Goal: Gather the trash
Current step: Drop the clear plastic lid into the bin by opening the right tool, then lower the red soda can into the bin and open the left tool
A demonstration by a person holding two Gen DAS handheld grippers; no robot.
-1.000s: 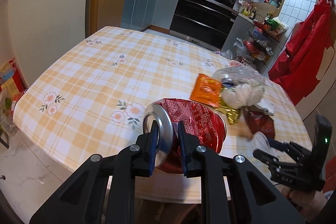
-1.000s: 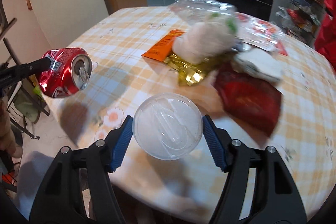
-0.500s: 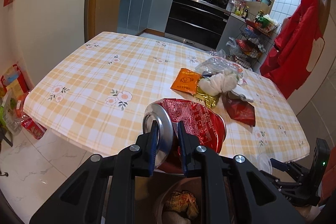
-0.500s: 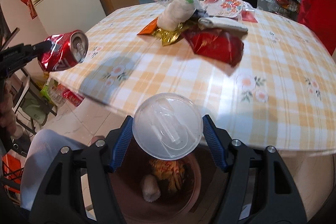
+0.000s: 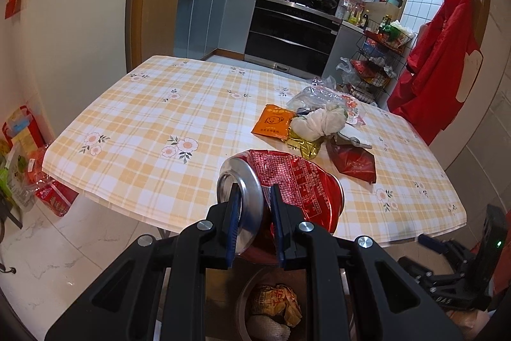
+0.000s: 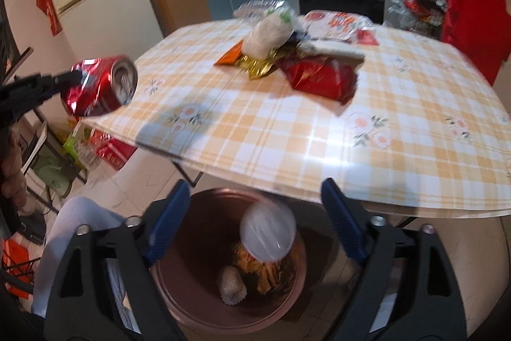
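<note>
My left gripper (image 5: 254, 197) is shut on a crushed red can (image 5: 297, 181), held off the table's near edge above a brown bin (image 5: 246, 299). The can also shows in the right wrist view (image 6: 99, 85). My right gripper (image 6: 255, 206) is open above the bin (image 6: 198, 232). A clear plastic lid (image 6: 267, 235) is falling between its fingers into the bin, which holds other trash. A pile of wrappers (image 5: 316, 130) lies on the checked table (image 5: 143, 123), also seen in the right wrist view (image 6: 287, 53).
A red wrapper (image 6: 322, 75) and an orange packet (image 5: 273, 125) lie in the pile. A fridge (image 5: 76, 31) stands left, bags (image 5: 22, 178) on the floor beside it. A kitchen oven (image 5: 290, 37) and a wire rack (image 5: 373, 69) stand behind the table.
Both grippers pulled back from the table to above the bin. My right gripper opened and let go of the clear lid, which drops toward the bin. The left still holds the can.
</note>
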